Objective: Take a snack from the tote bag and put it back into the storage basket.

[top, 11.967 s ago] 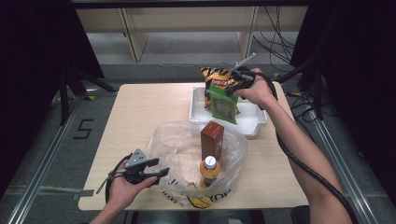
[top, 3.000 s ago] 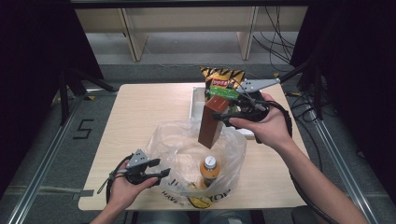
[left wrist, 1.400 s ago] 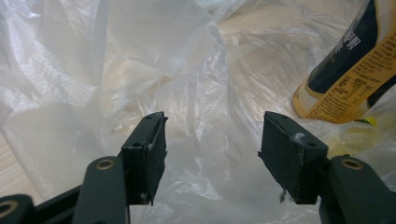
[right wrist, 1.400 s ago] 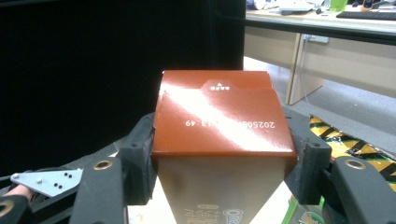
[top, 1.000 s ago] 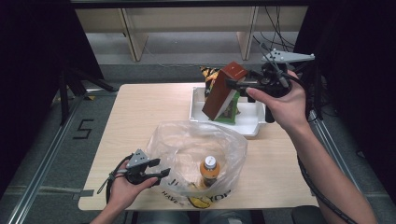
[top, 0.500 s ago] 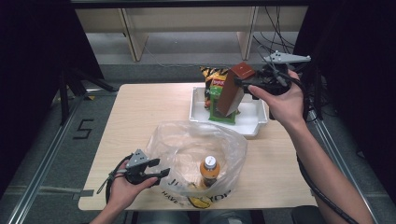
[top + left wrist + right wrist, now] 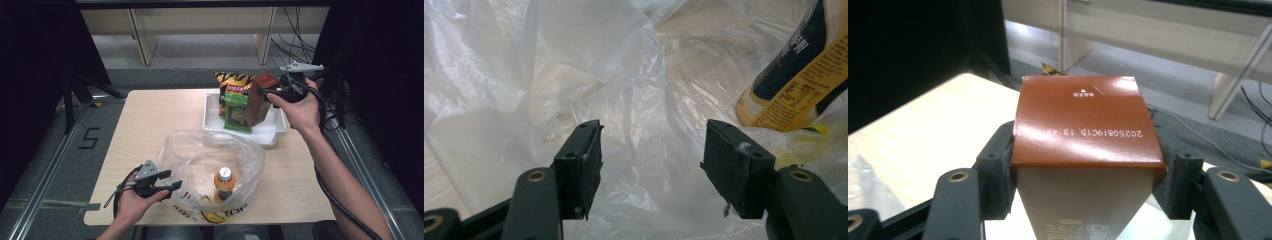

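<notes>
Brown carton [image 7: 259, 102] is sitting pinched between the pads of your right gripper [image 7: 280, 93], which is clamping its upper end from both sides (in the right gripper view the folded brown top [image 7: 1083, 122] is wedged squarely between the two jaws). You are holding it over the white tray [image 7: 272, 134] at the far right of the table [image 7: 150, 120], just beside the green snack packet [image 7: 236, 111] and in front of the orange chip bag [image 7: 235, 79]. Its long axis is running nearly upright, tilting a little, with the lower end pointing down toward the tray floor, so the set-down looks like a mostly downward move. Your left gripper [image 7: 165, 181] is resting near the table's front edge with its jaws spread and pinching nothing, its tips facing the clear plastic bag [image 7: 200, 150] that is holding the orange-capped bottle [image 7: 224, 182]. Your right hand is by far the nearer one to the tray.
</notes>
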Demonstrator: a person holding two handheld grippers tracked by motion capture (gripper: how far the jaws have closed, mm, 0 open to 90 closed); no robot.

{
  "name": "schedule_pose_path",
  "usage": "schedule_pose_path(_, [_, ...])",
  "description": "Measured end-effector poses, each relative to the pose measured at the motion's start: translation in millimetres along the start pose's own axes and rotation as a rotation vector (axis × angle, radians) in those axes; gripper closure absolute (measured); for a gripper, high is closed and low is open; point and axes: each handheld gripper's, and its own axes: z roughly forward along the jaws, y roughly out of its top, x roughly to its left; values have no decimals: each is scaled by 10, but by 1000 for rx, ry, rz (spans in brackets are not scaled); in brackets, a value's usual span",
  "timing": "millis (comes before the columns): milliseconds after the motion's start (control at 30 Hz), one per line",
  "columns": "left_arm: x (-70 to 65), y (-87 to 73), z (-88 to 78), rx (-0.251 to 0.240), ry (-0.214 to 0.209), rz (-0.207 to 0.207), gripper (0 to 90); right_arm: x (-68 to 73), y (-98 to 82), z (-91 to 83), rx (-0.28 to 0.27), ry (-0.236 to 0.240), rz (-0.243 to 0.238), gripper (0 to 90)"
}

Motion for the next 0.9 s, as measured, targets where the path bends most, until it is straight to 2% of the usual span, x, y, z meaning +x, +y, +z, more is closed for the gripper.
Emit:
schedule_pose_path(67, [0,-1,1,0,-1,-1,399,-10,-30,39,10,-14,34,391])
schedule_pose_path(200, [0,-1,1,0,-1,-2,399,-68,-85,121,26,-38,24,391])
schedule_pose_path(267, [1,-1,1,0,-1,-1,398,-78,-103,146,44,-42,50,391])
schedule_pose_path(367, [5,-3,8,-6,-10,1,399,-115,-144,220,50,-61,55,391])
schedule_pose_path(467, [8,-2,7,-6,-13,1,399,-148,-164,250,52,-69,29,391])
schedule_pose_path(500, [8,-2,7,-5,-13,1,399,-138,-168,262,63,-66,57,391])
schedule_pose_path(567, [8,-4,9,-6,-13,0,399,-152,-185,289,66,-66,64,391])
schedule_pose_path(733, [7,-4,11,-6,-14,-1,399,-184,-219,336,60,-81,65,391])
schedule_pose_path(800, [7,-4,12,-5,-14,-1,399,-197,-231,333,81,-87,56,391])
schedule_pose_path(867, [5,-4,13,-7,-13,-1,399,-199,-245,354,80,-90,78,391])
schedule_pose_path(900, [-4,-7,15,-5,-14,-19,399,-204,-250,358,85,-95,77,391])
